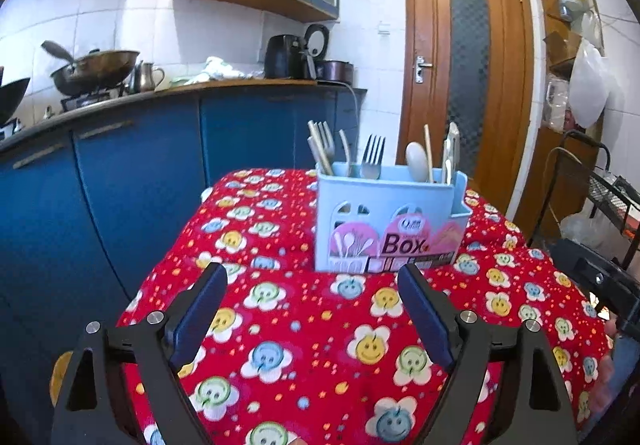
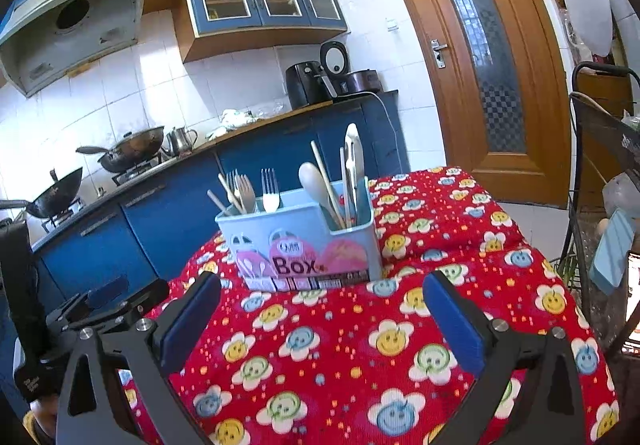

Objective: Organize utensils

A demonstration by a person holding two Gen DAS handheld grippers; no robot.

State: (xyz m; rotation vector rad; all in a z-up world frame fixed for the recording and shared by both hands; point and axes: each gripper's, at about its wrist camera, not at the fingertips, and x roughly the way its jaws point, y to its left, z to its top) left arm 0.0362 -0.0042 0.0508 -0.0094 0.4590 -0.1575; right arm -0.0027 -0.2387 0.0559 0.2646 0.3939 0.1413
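Left gripper [image 1: 312, 277] spread, empty, level above red tablecloth [image 1: 304, 325], right gripper [image 2: 322, 285] likewise spread, utensil box [image 1: 390, 217] at 12 o'clock, bare cloth between.

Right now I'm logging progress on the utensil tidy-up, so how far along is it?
It looks nearly or fully done. Forks, a spoon and chopsticks stand upright in the blue utensil box on the red cloth. The left gripper and right gripper are open and empty. No loose utensils show on the cloth.
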